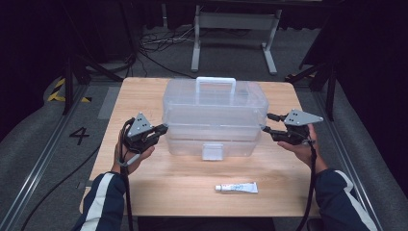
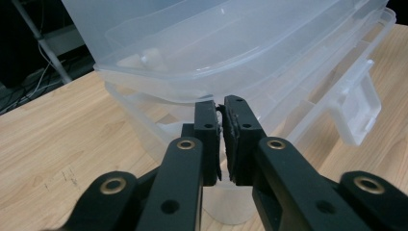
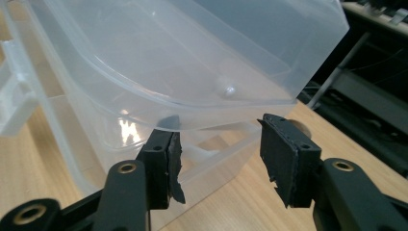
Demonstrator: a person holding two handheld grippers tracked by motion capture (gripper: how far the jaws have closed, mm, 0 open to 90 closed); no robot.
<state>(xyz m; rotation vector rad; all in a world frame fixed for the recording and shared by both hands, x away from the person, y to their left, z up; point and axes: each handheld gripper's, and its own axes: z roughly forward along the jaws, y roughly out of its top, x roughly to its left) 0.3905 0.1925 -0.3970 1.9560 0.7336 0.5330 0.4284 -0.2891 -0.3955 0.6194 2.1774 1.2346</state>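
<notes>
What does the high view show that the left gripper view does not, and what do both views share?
High view alone: the white tube lying near the table's front edge, the box's carry handle, the right gripper with jaws apart at the box's right end, and both hands. Left gripper view alone: the left gripper seen up close, jaws nearly together at the edge of the box's end. Shared: the clear plastic box, its front latch and the wooden table.

Black "4" painted on grey floor (image 1: 79,135) left of table; print on tube (image 1: 236,187) too small to read.
</notes>
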